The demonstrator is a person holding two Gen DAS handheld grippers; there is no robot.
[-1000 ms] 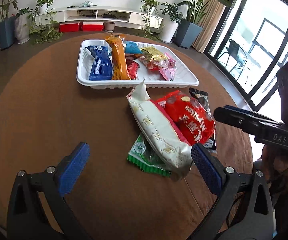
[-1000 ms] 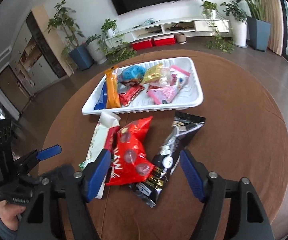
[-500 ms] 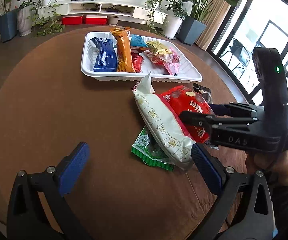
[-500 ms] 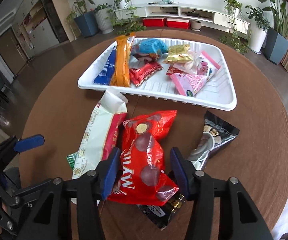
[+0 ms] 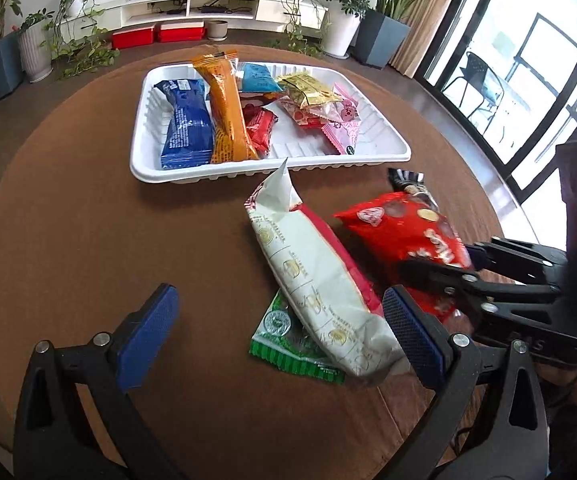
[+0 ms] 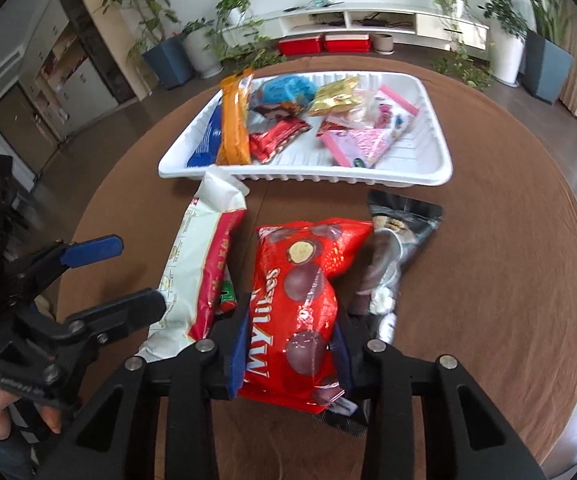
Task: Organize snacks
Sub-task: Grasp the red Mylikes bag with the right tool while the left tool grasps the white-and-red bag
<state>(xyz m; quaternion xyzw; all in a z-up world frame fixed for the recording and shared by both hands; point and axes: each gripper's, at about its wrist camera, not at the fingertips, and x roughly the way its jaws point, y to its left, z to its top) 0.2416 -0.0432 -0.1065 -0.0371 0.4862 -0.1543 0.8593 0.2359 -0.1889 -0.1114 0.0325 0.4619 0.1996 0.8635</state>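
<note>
Red snack bag clamped in right gripper.

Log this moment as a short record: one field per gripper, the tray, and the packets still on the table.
right gripper: shut on the red bag, both pads pressing its sides
left gripper: open, holding nothing, white packet just ahead of its right pad
tray: white, at the far side of the table, holding several small snacks including a blue bar and an orange bar
outside the tray: red bag, white packet, green packet under the white one, black bag beside the red bag
</note>
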